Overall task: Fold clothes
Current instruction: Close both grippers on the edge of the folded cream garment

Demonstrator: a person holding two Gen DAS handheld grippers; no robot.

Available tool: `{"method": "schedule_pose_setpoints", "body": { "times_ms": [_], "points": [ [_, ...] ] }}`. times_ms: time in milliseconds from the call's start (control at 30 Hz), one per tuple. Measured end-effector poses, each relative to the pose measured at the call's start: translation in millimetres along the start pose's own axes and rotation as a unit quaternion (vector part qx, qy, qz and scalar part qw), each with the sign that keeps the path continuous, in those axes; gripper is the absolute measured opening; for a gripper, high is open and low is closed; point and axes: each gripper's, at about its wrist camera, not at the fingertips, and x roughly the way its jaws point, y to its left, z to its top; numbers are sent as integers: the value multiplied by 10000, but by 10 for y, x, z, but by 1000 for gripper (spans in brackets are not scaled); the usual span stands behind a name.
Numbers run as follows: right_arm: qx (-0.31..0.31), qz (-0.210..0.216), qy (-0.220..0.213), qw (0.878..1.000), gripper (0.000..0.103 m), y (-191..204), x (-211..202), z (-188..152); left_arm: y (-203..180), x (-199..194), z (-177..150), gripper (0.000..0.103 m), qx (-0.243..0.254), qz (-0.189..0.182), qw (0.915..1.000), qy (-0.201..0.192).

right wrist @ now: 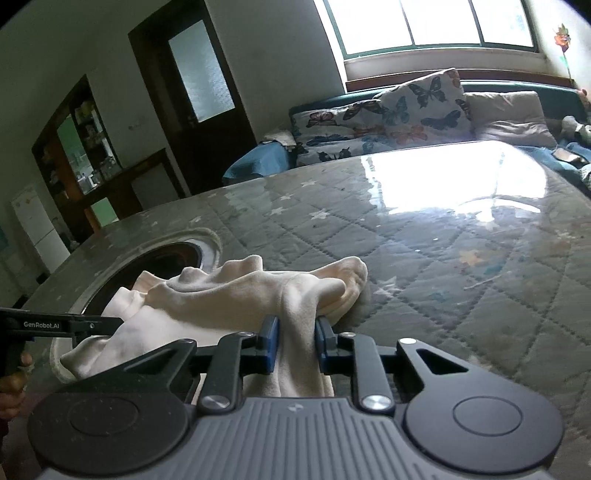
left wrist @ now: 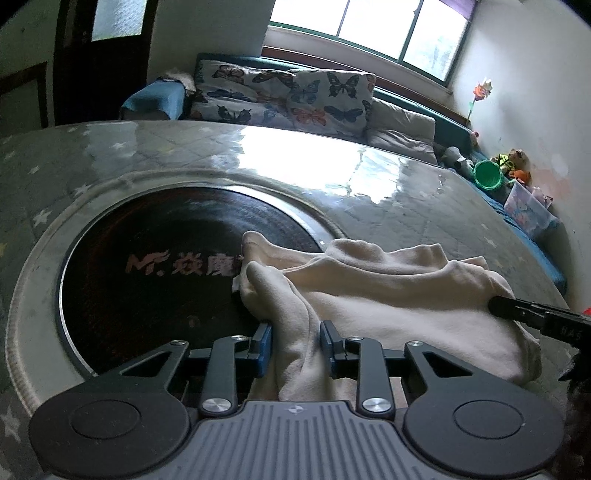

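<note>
The cream garment lies bunched on the near part of the worktop, its left end draped over the dark round inset and the rest on the quilted star-print cover. Its long axis runs left to right, stretched between the 2 tongs. The left tongs pinch a gathered fold at the left end, blue pads pressed into the cloth; the right tongs clamp a similar bunch at the right end. Both grips sit on the near edge, so the loose body of the cloth lies straight ahead, toward the far side. Neither hand seems nearer. Beyond the worktop stand a sofa with butterfly cushions and a bright window.
</note>
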Motion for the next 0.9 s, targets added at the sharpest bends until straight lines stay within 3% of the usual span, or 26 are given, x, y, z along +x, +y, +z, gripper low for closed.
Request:
{"method": "schedule_pose_setpoints", "body": {
  "times_ms": [433,600,767,900],
  "points": [
    [197,-409,-182,9988,17,-264,-212,-20,-389,259,149,21,394,-156,9991,-79],
    [354,-332,-145,9987,19,-358,-190,-57,-365,277,121,31,338,-51,9994,-75],
    [587,-245,-142,9979,33,-474,-173,-76,-355,293,130,45,274,95,9995,-115],
    [718,-166,-162,9971,33,-535,-172,-99,-347,324,129,41,190,-48,9998,-85]
  ]
}}
